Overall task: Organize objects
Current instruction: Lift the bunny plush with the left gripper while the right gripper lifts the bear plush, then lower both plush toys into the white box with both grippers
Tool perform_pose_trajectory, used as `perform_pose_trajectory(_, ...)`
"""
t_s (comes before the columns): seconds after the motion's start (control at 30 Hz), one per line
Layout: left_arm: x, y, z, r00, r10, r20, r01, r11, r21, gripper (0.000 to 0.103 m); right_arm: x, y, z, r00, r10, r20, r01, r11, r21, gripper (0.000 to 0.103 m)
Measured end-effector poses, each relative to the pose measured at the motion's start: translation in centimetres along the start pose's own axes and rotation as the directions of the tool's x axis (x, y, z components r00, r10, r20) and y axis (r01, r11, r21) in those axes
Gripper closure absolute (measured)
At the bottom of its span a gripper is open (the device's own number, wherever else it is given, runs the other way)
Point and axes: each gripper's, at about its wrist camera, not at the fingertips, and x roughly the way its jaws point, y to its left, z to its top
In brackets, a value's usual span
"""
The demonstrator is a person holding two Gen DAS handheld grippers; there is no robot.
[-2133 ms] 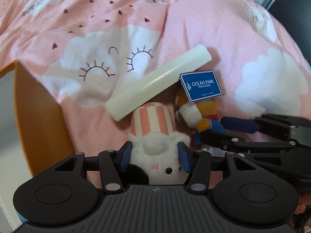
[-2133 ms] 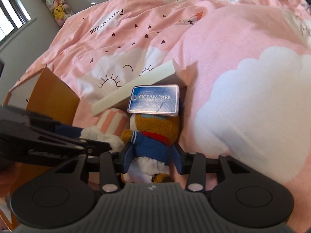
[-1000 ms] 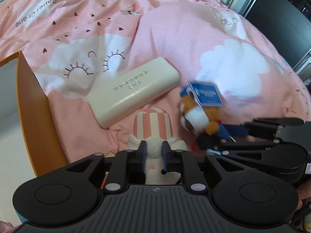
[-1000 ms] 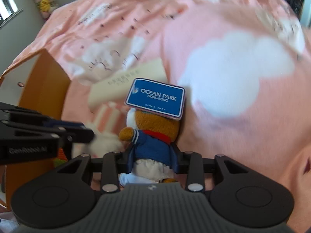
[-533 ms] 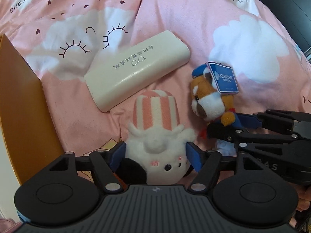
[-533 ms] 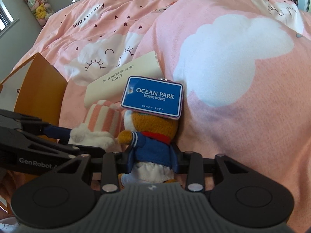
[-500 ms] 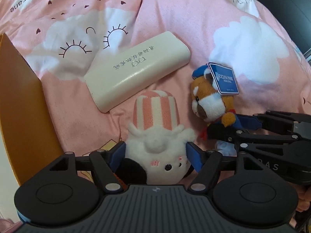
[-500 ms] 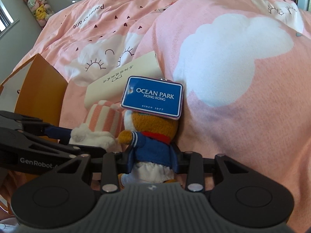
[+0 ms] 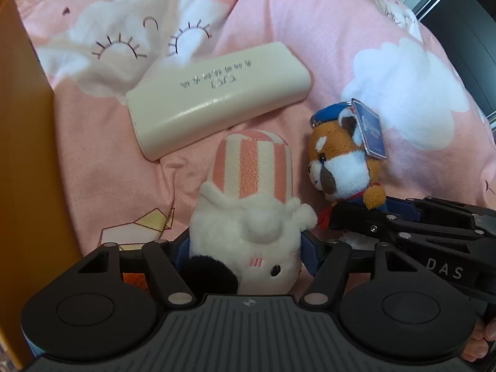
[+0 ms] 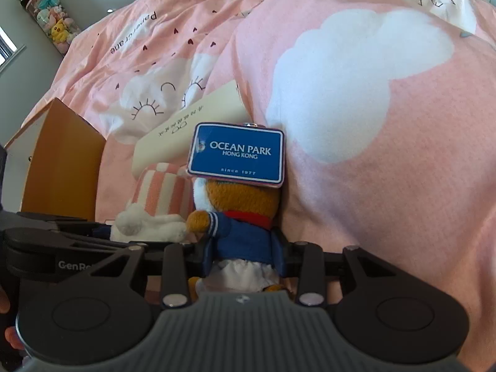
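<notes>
A white plush in a pink-striped hat lies on the pink duvet. My left gripper straddles its white body, one blue pad on each side. The jaws stand wide and are closing, and I see no squeeze on the fluff. To its right, a brown plush animal in a blue sailor suit carries a blue Ocean Park tag. My right gripper is shut on that plush's body. The left wrist view shows its head above the right gripper's fingers.
A cream glasses case lies on the duvet just beyond the two plushes. An orange box wall stands close on the left. A jar of small plush toys sits far back by the wall.
A second ago the left jaws were shut in front of the white plush. They have since spread wide and sunk around its body. The right gripper keeps its grip on the brown plush.
</notes>
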Motion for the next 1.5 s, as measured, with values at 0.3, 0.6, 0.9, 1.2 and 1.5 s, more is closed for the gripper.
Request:
perform_pose_trajectory(0.3,-7.2,-1.0,-2.0,0.982,-0.008,0.190,0.009,1.000,-0.003,0.027,-3.0,2.3,0.5,0.997,0.004,0.073,0.001,0.997,-0.072,0.065)
perform_pose_trajectory(0.6,-14.9,0.7,-3.2,0.934,-0.001,0.356,0.022,0.998,-0.055,0.026,-8.5,8.3,1.7,0.979,0.080,0.188,-0.040,0.978,-0.205,0.065)
perform_pose_trajectory(0.9,-20.8,5.9,-4.0,0.893,0.047,0.448,0.024,0.988,-0.151,0.026,-11.3,17.2,2.6,0.948,0.241,0.209,-0.154,0.919,-0.362,0.065)
perform_pose_trajectory(1.2,-20.7,12.0,-5.2,0.924,0.066,0.377,0.044,0.960,-0.275,0.026,-7.6,23.4,1.5,0.958,0.285,0.036,-0.246,0.881,-0.405,0.065)
perform_pose_trajectory(1.5,-16.6,16.1,-6.1,0.970,0.081,0.227,0.000,0.941,-0.338,0.026,-1.9,26.2,-0.4,0.981,0.155,-0.121,-0.194,0.865,-0.463,0.065)
